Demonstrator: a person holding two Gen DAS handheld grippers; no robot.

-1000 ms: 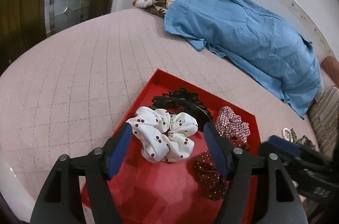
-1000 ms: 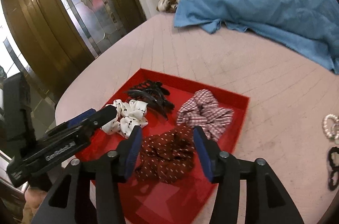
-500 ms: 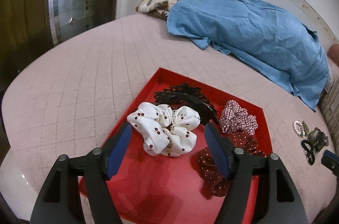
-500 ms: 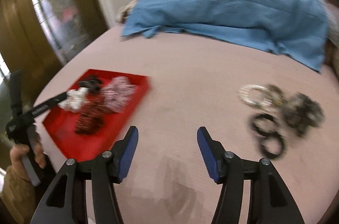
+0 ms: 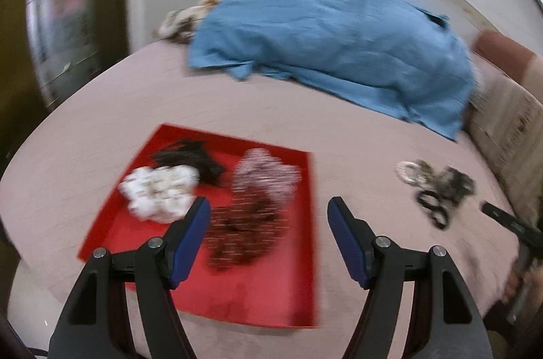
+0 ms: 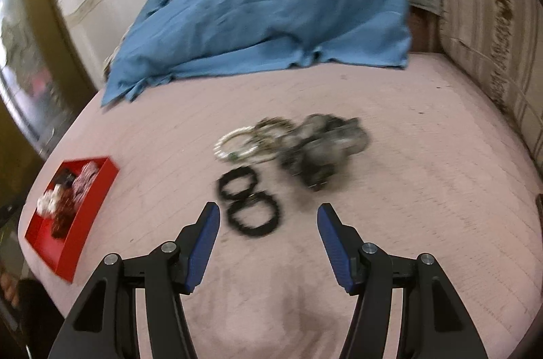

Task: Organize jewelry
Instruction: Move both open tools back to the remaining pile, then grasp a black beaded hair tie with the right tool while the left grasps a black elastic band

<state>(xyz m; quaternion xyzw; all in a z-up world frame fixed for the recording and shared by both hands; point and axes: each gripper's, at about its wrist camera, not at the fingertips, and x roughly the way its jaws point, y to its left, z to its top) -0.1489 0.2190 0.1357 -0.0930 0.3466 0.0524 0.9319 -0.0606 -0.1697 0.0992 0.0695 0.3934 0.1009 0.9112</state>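
A red tray (image 5: 254, 298) on the pink bedspread holds a white dotted scrunchie (image 5: 157, 192), a black claw clip (image 5: 190, 157), a plaid scrunchie (image 5: 268, 177) and a dark red dotted scrunchie (image 5: 244, 236). My left gripper (image 5: 268, 202) hovers open over the tray's near right part, nothing between its fingers. Off to the right lies a loose pile: two black hair ties (image 6: 249, 201), pearl and bead bracelets (image 6: 244, 145) and a grey tangled heap (image 6: 325, 150). My right gripper (image 6: 268, 206) is open just short of the black ties, holding nothing. The tray (image 6: 73, 243) shows far left there.
A blue garment (image 6: 271, 9) lies spread across the back of the bed, with a patterned cloth (image 5: 183, 19) beside it. A striped cushion (image 6: 492, 26) stands at the right. A glass-panelled door (image 5: 57, 2) is at the left. The bed edge runs close below both grippers.
My right gripper has swept from over the tray to the loose pile on the right, its jaws a little wider. The left gripper's view swung right, so the tray now sits left of centre.
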